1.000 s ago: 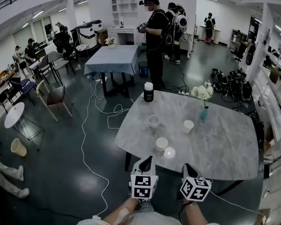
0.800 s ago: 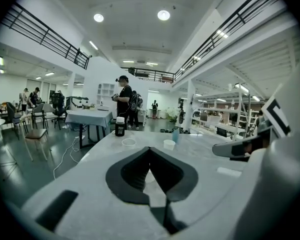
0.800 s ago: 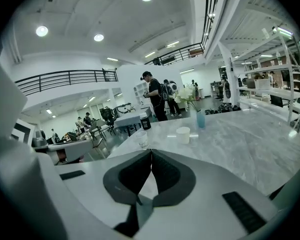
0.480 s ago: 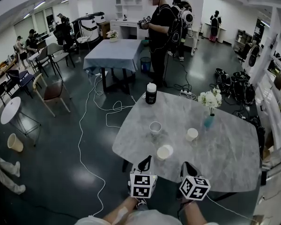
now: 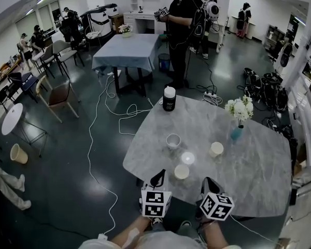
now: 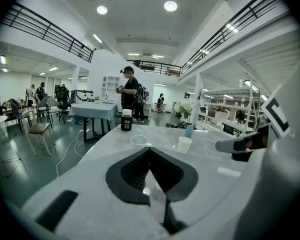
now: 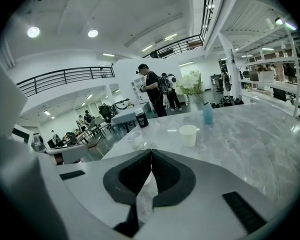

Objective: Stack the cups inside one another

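Both handheld grippers have come forward with the person over the last second. The grey marble-patterned table with rounded corners (image 5: pixel 249 185) now lies closer beneath them. The nearest cup, earlier well ahead of the tips, now stands just beyond them.

The left gripper (image 5: pixel 157 178), carrying its white marker cube, hovers at the near table edge, about 7 o'clock on the tabletop. The left gripper view shows its black jaws meeting at the tips, pressed together with nothing between them. The right gripper (image 5: pixel 207 183) hangs beside it at about 6 o'clock. The right gripper view shows its jaws likewise drawn fully together and empty.

Three cups stand upright and apart on the table, none inside another. The low white round cup (image 5: pixel 181 171) is closest, at 1 o'clock from the left gripper's tips. From that cup, the translucent plastic cup (image 5: pixel 173 140) stands at 12 o'clock. The white paper cup (image 5: pixel 216 149) stands at 2 o'clock from it.

A black cylindrical bottle with a white cap (image 5: pixel 169 98) stands at the table's far edge, at 11 o'clock. A teal vase of white flowers (image 5: pixel 237 133) stands at 1 o'clock. Beyond the table, a person in dark clothes (image 5: pixel 179 30) stands beside a second table draped in grey-blue cloth (image 5: pixel 125 53).
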